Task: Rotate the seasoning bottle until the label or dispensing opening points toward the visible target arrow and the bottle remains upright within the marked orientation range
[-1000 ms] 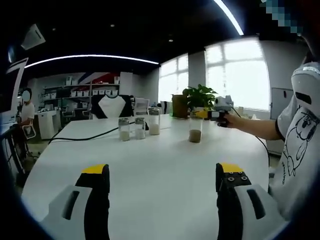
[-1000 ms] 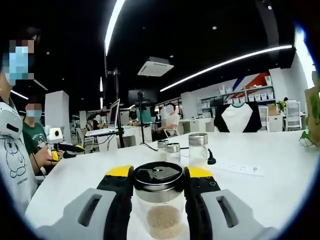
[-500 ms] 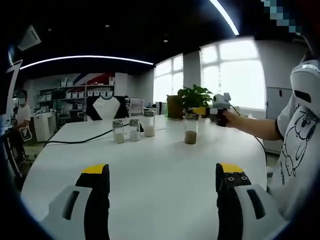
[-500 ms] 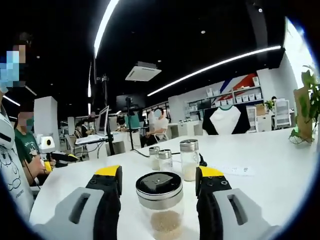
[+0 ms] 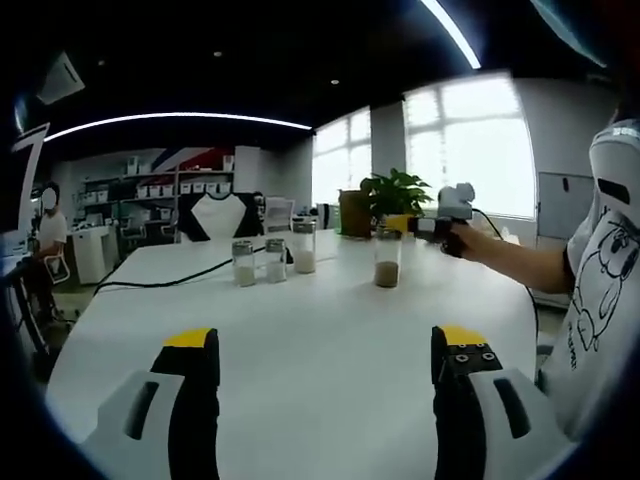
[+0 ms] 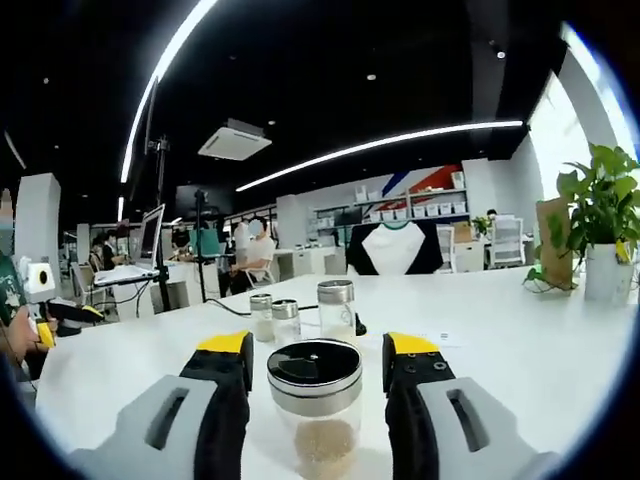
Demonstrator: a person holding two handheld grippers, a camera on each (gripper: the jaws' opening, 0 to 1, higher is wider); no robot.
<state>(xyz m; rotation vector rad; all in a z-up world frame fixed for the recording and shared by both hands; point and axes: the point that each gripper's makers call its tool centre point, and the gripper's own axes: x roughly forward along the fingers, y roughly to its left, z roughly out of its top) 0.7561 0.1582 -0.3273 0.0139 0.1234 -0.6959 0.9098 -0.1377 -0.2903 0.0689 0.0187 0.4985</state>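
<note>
The seasoning bottle [image 6: 315, 405] is a clear glass jar with a steel lid and tan grains in its lower part. It stands upright on the white table [image 6: 520, 330]. My right gripper [image 6: 318, 350] is open, one yellow-tipped jaw on each side of the lid with a small gap to it. In the left gripper view the same bottle [image 5: 387, 263] stands at mid-table, and the right gripper [image 5: 397, 227], held in a person's hand, reaches its lid from the right. My left gripper [image 5: 326, 340] hangs open over bare table, well short of the bottle. No arrow mark shows.
Three more glass shakers [image 5: 273, 258] stand in a row left of the bottle, also seen as shakers [image 6: 300, 310] behind it. A black cable [image 5: 165, 279] runs across the table. A potted plant [image 6: 600, 215] stands at the right edge. People sit at desks behind.
The right gripper's jaws, shut on the bottle's lid a second ago, have come apart and let it go. The right gripper view has swung right, bringing in the plant. The left gripper stays open.
</note>
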